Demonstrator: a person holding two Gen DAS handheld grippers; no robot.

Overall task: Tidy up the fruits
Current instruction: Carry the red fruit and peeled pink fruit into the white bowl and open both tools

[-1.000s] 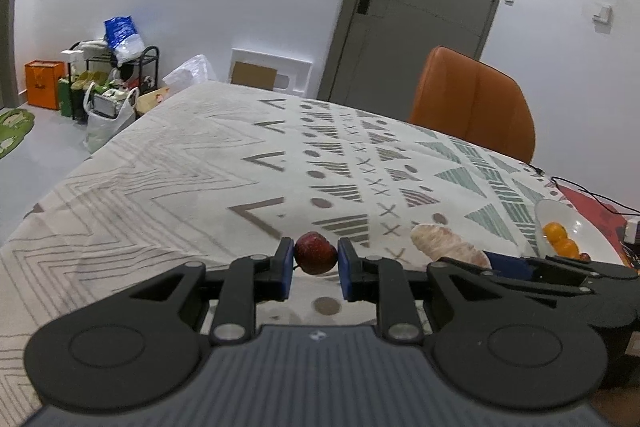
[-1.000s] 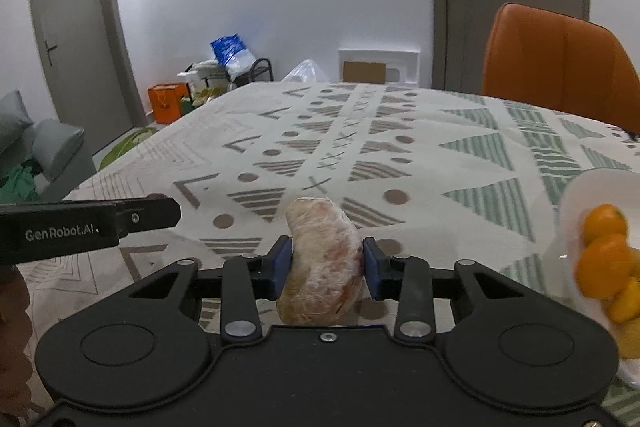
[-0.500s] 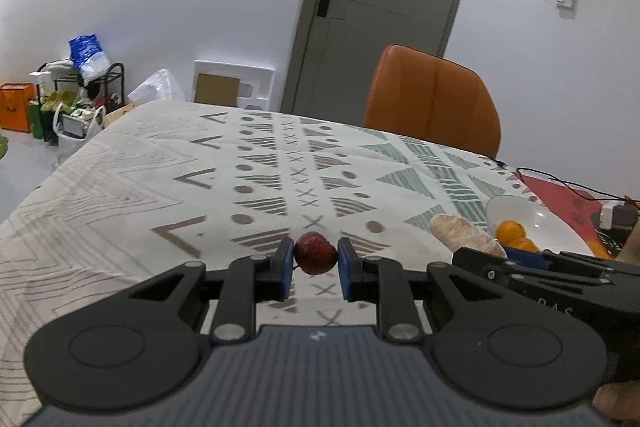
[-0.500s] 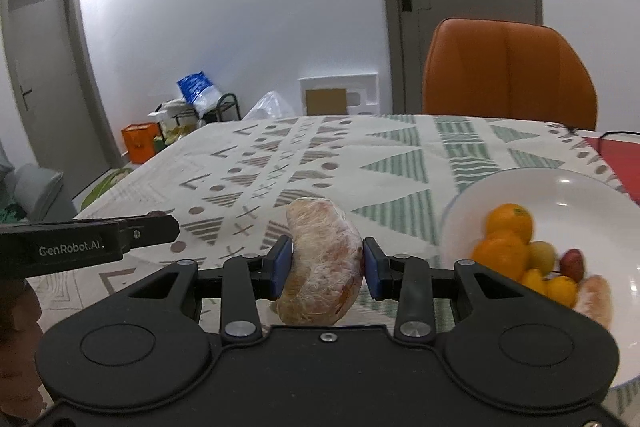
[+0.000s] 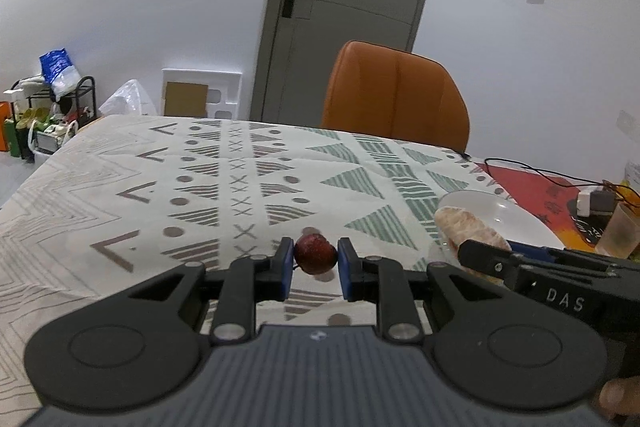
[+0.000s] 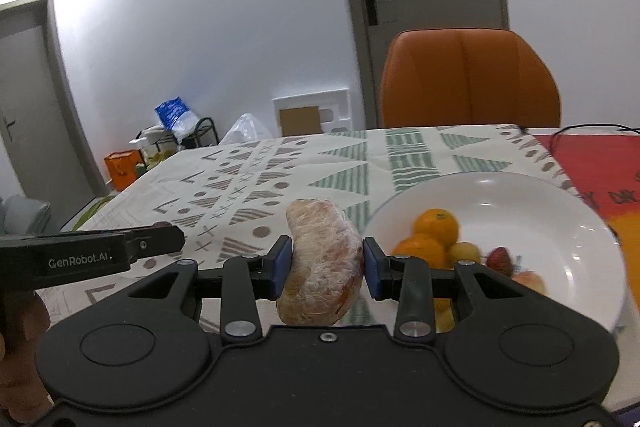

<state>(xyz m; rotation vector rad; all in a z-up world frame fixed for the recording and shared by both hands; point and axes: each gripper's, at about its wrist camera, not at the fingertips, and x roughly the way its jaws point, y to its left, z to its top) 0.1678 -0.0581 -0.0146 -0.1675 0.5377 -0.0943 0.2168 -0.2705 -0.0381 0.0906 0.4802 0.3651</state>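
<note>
Counting two tools: the left tool (image 5: 315,264) clenches one small, round, dark-red fruit (image 5: 315,253); the right tool (image 6: 327,269) grips one pale, fibrous peeled citrus segment (image 6: 322,261), both above the patterned surface (image 5: 224,183). One glossy white bowl (image 6: 560,211), right, holds two oranges (image 6: 436,227), other fruits blurred.

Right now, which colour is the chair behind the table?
Orange chair; clearest in right wrist view.

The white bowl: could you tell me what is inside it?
The bowl holds two oranges, a yellow fruit and a red one; the right gripper hides the rest.
</note>
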